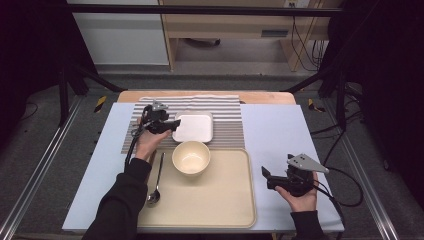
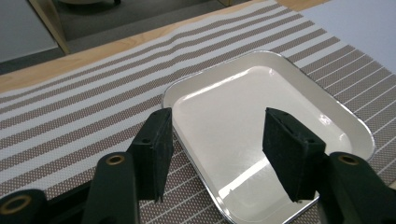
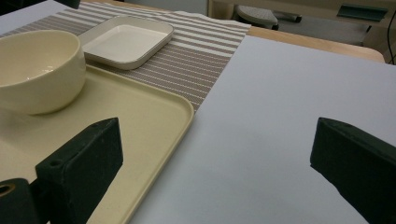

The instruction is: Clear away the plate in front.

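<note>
Black jaws of the left gripper [image 2: 217, 154] straddled the near rim of the square white dish [image 2: 275, 126], one pad outside on the striped placemat [image 2: 70, 121], the other over the dish's floor, neither yet pressing — apparently lined up to pinch the rim. That dish [image 1: 194, 126] lay on the placemat just beyond the cream tray [image 1: 220, 200], seemingly the next piece to be dealt with. Nearer than the dish, on the tray, a cream bowl [image 1: 191, 157] stood upright, a spoon [image 1: 155, 190] lying to its left. To the dish's right and nearer the person, the right gripper [image 1: 265, 174] hovered wide open and empty above the pale blue table cover [image 1: 280, 130], apparently waiting.
</note>
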